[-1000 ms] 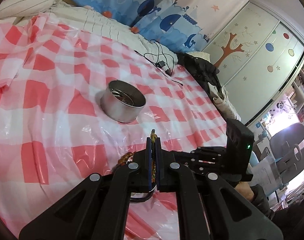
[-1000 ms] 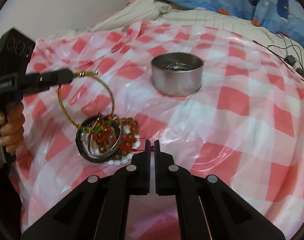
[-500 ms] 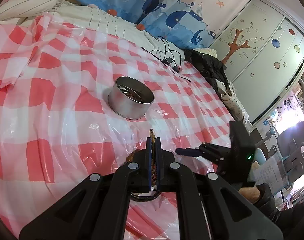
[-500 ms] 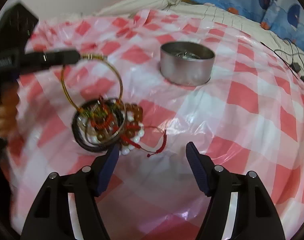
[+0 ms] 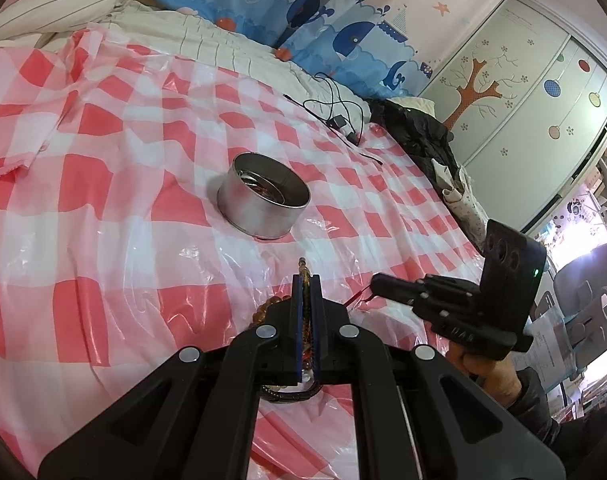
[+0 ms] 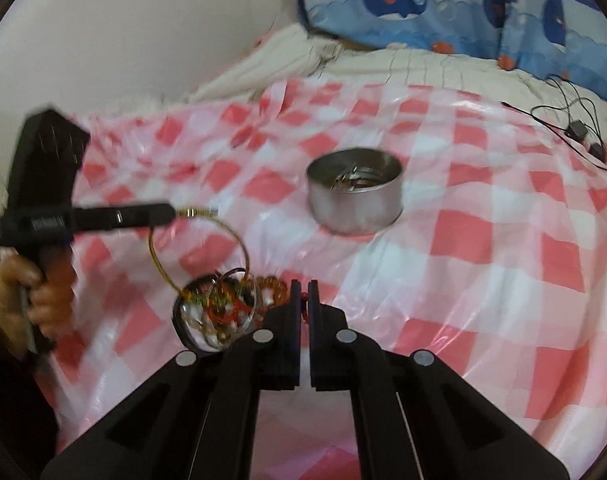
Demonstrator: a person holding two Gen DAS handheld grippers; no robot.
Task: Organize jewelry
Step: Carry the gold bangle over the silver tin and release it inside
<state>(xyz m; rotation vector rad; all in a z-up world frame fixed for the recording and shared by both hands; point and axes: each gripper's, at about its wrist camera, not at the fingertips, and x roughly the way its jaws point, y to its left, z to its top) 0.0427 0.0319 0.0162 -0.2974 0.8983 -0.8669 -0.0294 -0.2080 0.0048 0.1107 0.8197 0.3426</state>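
Pinching a gold bangle (image 6: 199,248), the left gripper (image 5: 306,280) risks dragging the tangled pile (image 6: 219,312) below; the right gripper (image 6: 302,294) clamps a red cord (image 5: 357,299) snagged there.

Counted across both views: 2 grippers, the left gripper (image 5: 305,280) and the right gripper (image 6: 303,286). 1 round metal tin (image 6: 355,196) is recorded at frame centre. 1 gold wire hoop (image 6: 199,248) is seen at left. 1 heap of mixed jewelry (image 6: 219,312) is noted; individual pieces could not be counted. 1 black cable (image 5: 335,108) is logged at upper centre.
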